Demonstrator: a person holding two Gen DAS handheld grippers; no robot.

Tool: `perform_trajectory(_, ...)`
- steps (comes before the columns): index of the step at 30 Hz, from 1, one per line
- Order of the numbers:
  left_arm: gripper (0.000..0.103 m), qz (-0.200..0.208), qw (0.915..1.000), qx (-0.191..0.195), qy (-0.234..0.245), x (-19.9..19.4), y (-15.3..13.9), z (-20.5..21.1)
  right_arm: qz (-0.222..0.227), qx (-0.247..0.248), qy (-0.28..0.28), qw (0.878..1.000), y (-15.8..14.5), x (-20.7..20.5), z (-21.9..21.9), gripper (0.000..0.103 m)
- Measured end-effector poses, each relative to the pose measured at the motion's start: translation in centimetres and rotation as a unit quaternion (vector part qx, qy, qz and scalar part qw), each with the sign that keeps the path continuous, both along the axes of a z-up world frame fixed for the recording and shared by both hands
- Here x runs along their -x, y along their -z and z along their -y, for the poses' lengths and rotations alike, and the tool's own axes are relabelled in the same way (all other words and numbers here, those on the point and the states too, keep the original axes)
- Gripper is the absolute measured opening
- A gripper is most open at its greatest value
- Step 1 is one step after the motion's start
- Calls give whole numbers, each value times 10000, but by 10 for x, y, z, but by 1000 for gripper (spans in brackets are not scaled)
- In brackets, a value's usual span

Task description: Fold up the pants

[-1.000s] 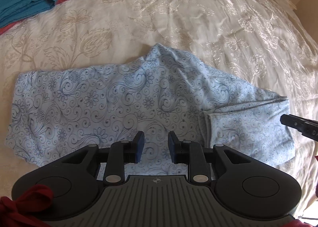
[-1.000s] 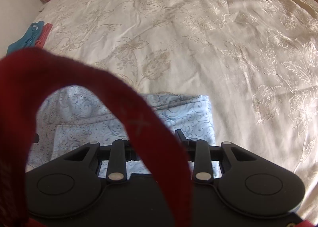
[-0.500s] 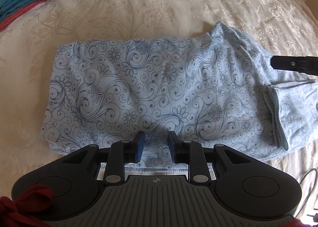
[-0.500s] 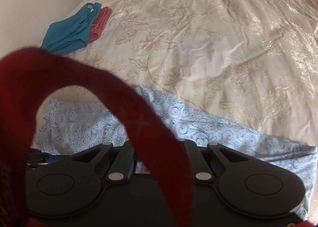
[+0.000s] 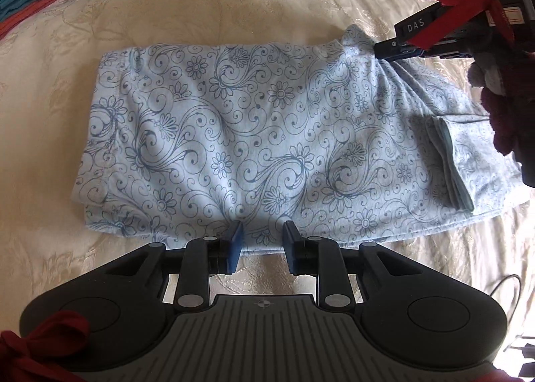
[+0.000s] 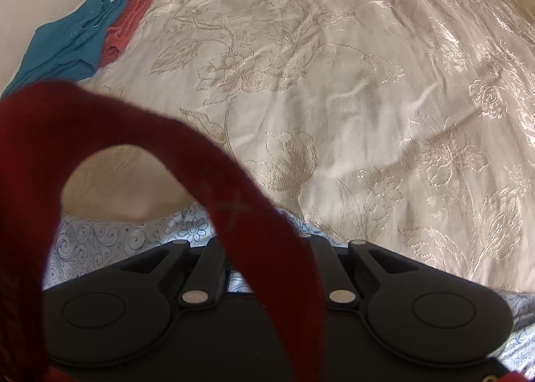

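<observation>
Jaws first: left gripper [image 5: 260, 243] has its jaws apart with nothing in them, hovering right at the near edge of the pants [image 5: 254, 144]. Over on the far right corner, the right gripper [image 5: 379, 47] has its jaws clenched on a pinch of the light blue fabric; you can see the cloth bunching up into the tips from the left wrist view. Its own camera is mostly blocked by a red ribbon [image 6: 187, 188], so no help there.

The pants are lying on the bed [image 6: 334, 64], on the cream floral bedspread, already doubled into a rough rectangle with a cuff end [image 5: 451, 164] folded back on the right side. A teal garment [image 6: 70, 40] and a coral one [image 6: 127, 24] sit well apart near the bed's far corner.

My read is we're mid-fold, one corner grabbed and the other not yet. Next move probably needs the left jaws to drop onto that near edge and close, then both hands carry the cloth across together so the layers stay lined up.
</observation>
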State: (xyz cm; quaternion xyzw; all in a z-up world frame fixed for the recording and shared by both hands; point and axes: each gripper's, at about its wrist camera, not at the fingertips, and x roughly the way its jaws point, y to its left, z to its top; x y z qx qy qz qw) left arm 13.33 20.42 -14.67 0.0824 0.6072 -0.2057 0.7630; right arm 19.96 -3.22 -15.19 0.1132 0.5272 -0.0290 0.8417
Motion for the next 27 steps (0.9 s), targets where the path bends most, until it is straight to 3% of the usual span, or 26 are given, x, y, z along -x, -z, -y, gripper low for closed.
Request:
perform_trajectory(7,25,865,9957,-5,-333,7,-36,-31,544,-200,-155,9982,-35,31,-15,25)
perform_trajectory(11,25,1085,9918,80,-673,-1,-47,-53,801,-232,-368,9958,-52,59,-31,25)
perform_trajectory(16,25,1065,9877,85,-1138,-20,-43,-62,881,-254,-465,9947,-62,86,-45,25)
perform_trajectory(24,26,1224,9817,154,-1453,-45,-46,-76,814,-299,-326,9957,-69,110,-42,26)
perform_trajectory(27,27,996,9851,118,-1395,-56,-35,-77,824,-300,-263,9958,-71,117,-37,26)
